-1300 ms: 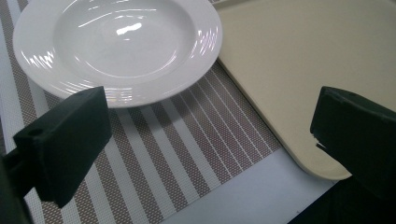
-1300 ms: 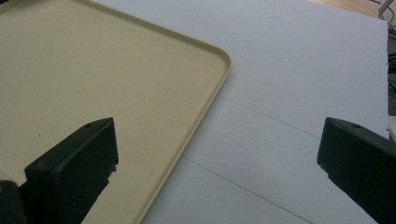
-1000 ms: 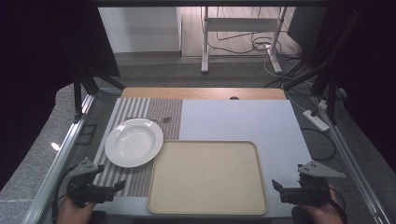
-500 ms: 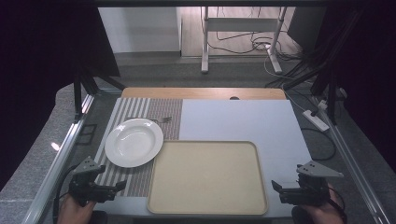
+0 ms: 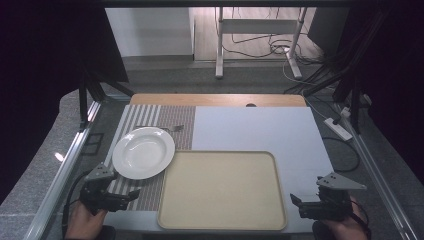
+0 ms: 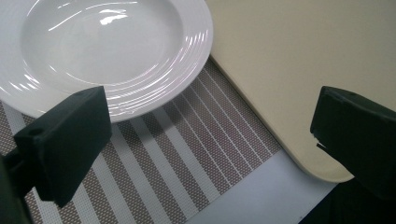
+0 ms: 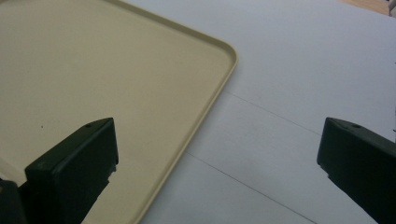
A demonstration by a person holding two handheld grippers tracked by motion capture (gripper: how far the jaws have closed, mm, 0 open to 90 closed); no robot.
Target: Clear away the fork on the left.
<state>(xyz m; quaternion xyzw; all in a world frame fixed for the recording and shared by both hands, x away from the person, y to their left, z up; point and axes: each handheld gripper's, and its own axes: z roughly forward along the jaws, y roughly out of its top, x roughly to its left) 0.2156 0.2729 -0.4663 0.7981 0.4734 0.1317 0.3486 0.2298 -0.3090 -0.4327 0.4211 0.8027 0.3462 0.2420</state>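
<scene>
Left claw (image 5: 134,192) hovers at the near left corner of the tabletop (image 5: 260,127), released, its jaws standing wide apart with nothing between them. It sits low over the striped placemat (image 5: 150,116), just short of the near rim of the white plate (image 5: 143,152). In the left gripper view the same claw (image 6: 205,140) looks across the brown-and-white stripes of the placemat (image 6: 173,154); the plate (image 6: 102,46) lies just beyond the tip of one jaw, apart from it, and the rounded near corner of the beige tray (image 6: 299,60) lies by the other jaw.

Right claw (image 5: 295,202) hangs at the near right corner of the tabletop, also released and holding nothing, just beside the right edge of the tray (image 5: 222,190). In the right gripper view that claw (image 7: 217,158) straddles the tray's raised rim: one jaw is over the tray (image 7: 93,70), the other over the pale tabletop (image 7: 299,70) surface.

The plate rests upright on the placemat at the left side of the tabletop, its right rim touching or slightly overlapping the tray's far left corner; which, I cannot tell. It holds nothing. A fork (image 5: 162,128) lies on the placemat just past the plate's far rim. The tray lies flat along the near edge, between the two claws.
</scene>
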